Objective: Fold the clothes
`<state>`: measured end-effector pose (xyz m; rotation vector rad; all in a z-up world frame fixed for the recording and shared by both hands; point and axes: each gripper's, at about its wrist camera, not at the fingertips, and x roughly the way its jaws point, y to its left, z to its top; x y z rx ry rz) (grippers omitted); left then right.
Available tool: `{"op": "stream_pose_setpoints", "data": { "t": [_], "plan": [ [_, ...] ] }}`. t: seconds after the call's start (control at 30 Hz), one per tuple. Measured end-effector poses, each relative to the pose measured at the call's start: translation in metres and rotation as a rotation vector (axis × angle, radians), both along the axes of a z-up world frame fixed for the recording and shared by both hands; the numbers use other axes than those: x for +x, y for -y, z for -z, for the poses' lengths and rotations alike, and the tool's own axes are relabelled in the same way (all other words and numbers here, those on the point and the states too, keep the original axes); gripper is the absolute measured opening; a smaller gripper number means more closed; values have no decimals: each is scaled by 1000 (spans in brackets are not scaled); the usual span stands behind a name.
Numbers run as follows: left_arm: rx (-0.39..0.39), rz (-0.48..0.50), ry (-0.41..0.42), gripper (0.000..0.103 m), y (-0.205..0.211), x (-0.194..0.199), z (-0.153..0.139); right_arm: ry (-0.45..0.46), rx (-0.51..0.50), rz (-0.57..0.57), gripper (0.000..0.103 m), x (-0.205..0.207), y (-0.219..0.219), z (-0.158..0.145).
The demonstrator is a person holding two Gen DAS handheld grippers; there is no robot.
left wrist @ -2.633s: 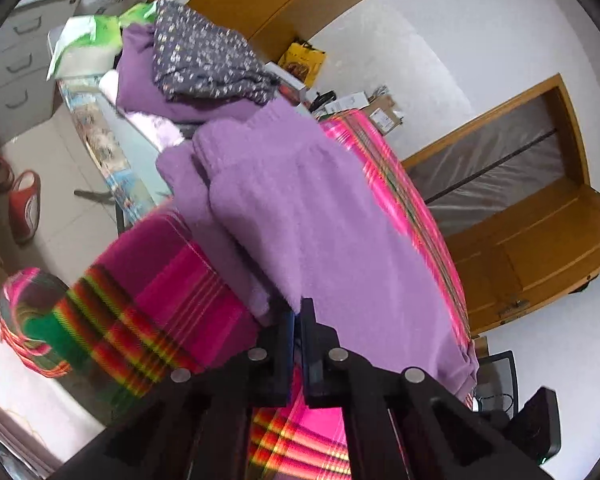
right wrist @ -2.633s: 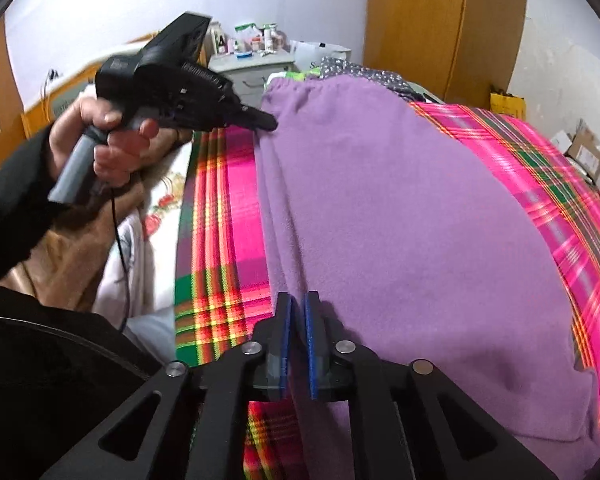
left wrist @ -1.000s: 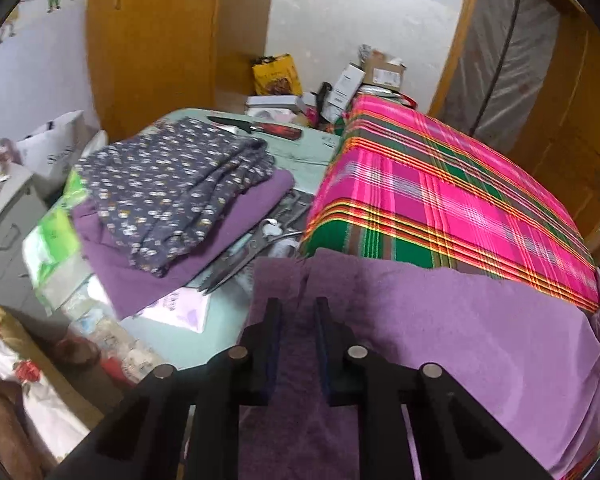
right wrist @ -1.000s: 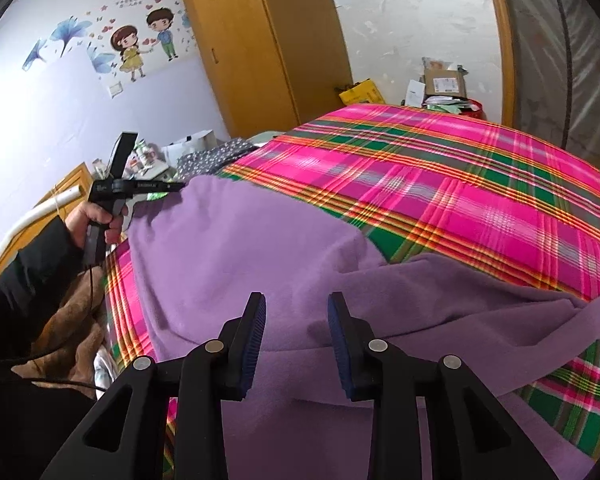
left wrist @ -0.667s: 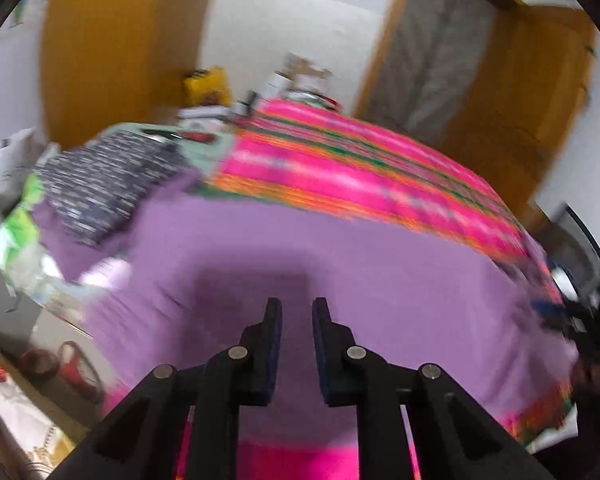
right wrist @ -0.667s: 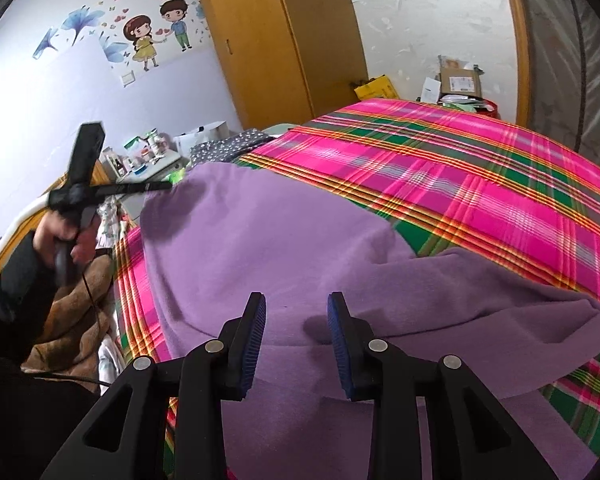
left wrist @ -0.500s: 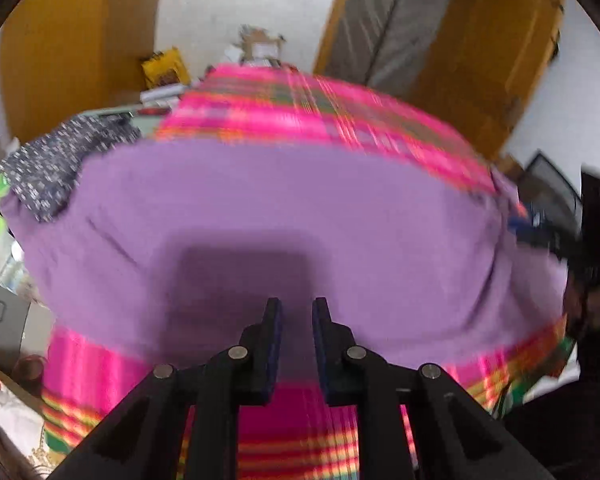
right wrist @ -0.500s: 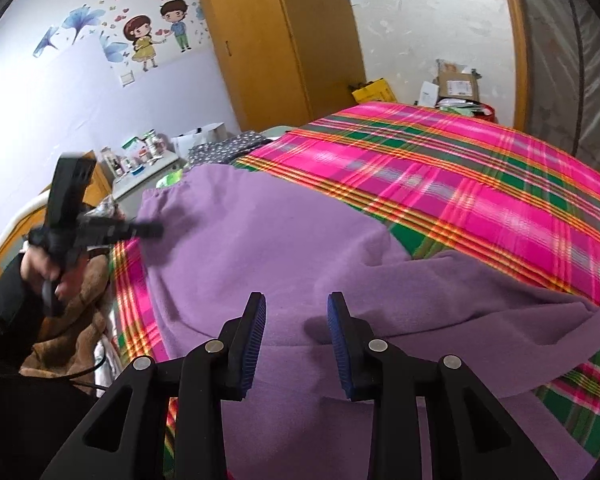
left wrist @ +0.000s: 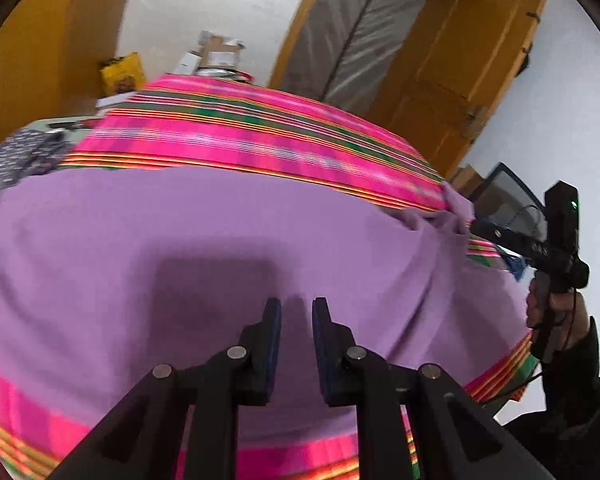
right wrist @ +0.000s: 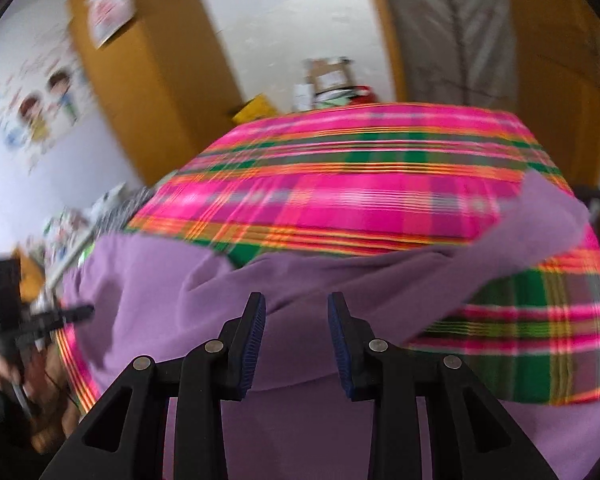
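Soft purple fleece garment [left wrist: 180, 248] lies spread on the pink plaid bed cover [left wrist: 260, 140], under both tongs: left tongs [left wrist: 296, 312] and right tongs [right wrist: 296, 308] spread, empty. Likely mid-fold; next pinch an edge.

White walls [left wrist: 204, 12], wooden door [left wrist: 456, 68], plaid-covered bed [left wrist: 260, 136].

Left gripper [left wrist: 296, 312] and right gripper [right wrist: 296, 308], jaws parted (both empty)
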<state>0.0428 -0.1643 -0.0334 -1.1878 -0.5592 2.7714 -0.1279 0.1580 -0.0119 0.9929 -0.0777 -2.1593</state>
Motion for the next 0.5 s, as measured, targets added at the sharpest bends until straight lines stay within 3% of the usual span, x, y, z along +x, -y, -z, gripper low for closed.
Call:
{"op": "stream_pose_setpoints", "data": {
  "t": [0.2,0.5],
  "plan": [
    [17,111,-5,16,-33,-19,0,115,-3,202,34,-32,-40,10],
    [33,249,6,16,-74,-32,2,275,-65,238,34,-61,-43,26]
  ]
}}
